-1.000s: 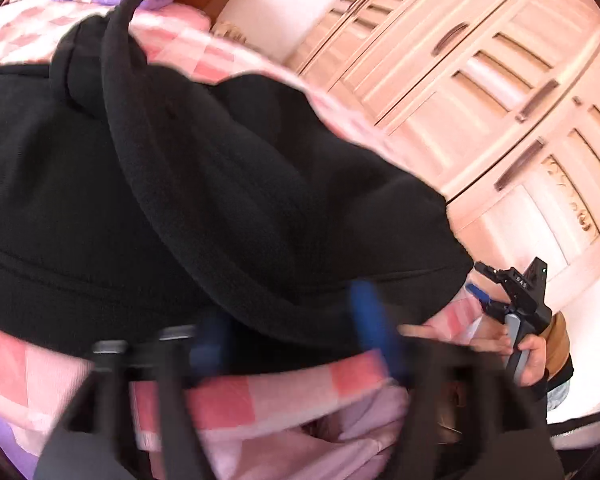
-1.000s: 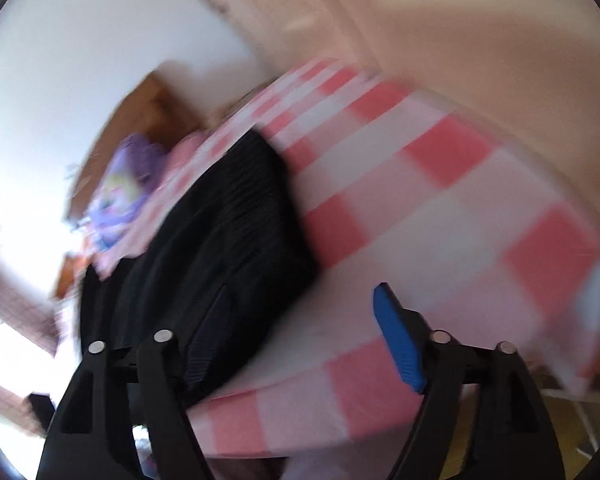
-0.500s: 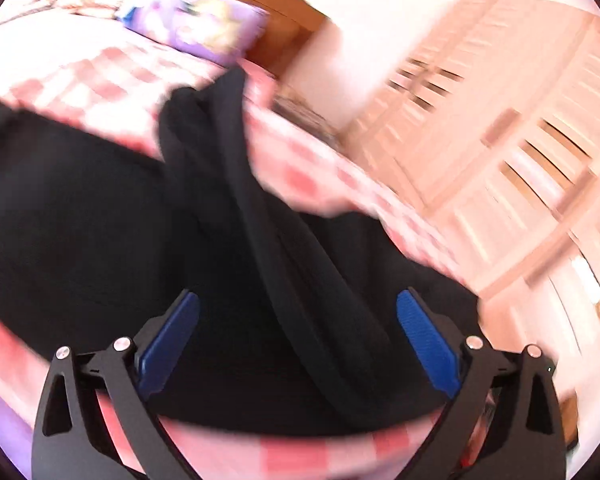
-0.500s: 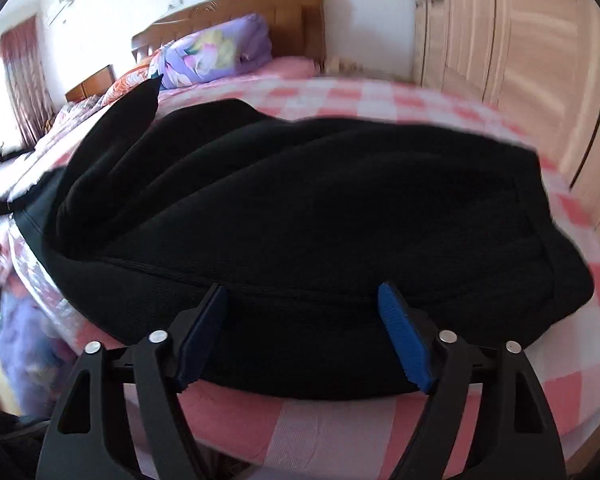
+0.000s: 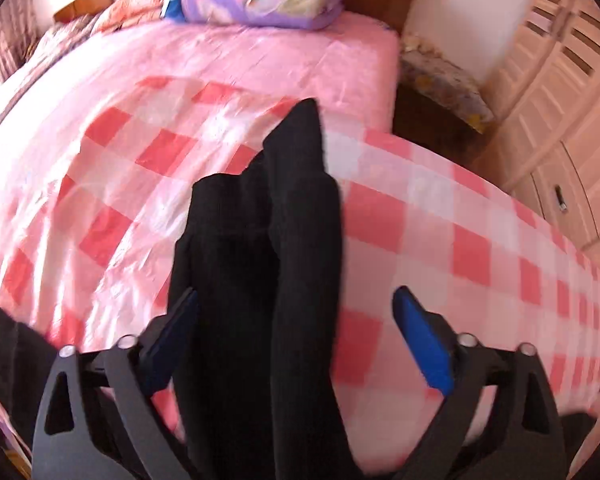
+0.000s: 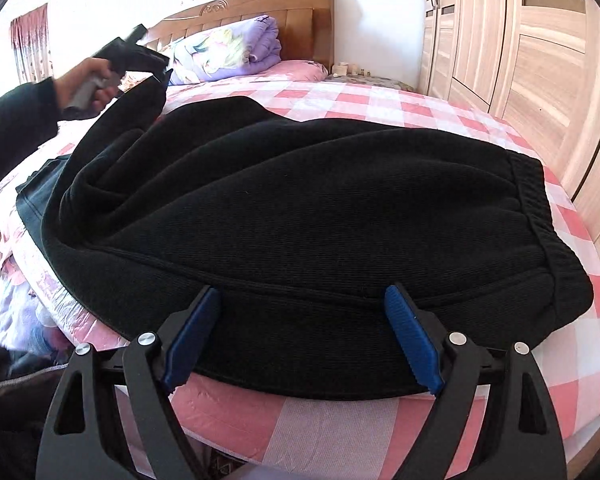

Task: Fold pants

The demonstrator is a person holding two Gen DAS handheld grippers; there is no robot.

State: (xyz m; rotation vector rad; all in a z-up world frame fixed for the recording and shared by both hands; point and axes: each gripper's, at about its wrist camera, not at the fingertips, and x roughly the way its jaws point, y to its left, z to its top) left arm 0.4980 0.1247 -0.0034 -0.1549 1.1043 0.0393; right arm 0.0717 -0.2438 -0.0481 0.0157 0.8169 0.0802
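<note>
The black ribbed fleece pants (image 5: 267, 280) run off the left wrist view's lower edge, which is motion-blurred. Whether the left gripper (image 6: 155, 76) pinches their raised leg cannot be told; the small bedside items (image 6: 350, 69) are unreadable.

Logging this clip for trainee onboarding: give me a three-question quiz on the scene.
1. True or false: the right gripper is shut on the pants.
2. What lies against the headboard? A: purple quilt. B: laptop. C: basket.
3. Fill in: the pants lie on a pink-and-white ____ sheet.
Key: 1 false, its jaws stand open; 2 A; 3 checked.
</note>
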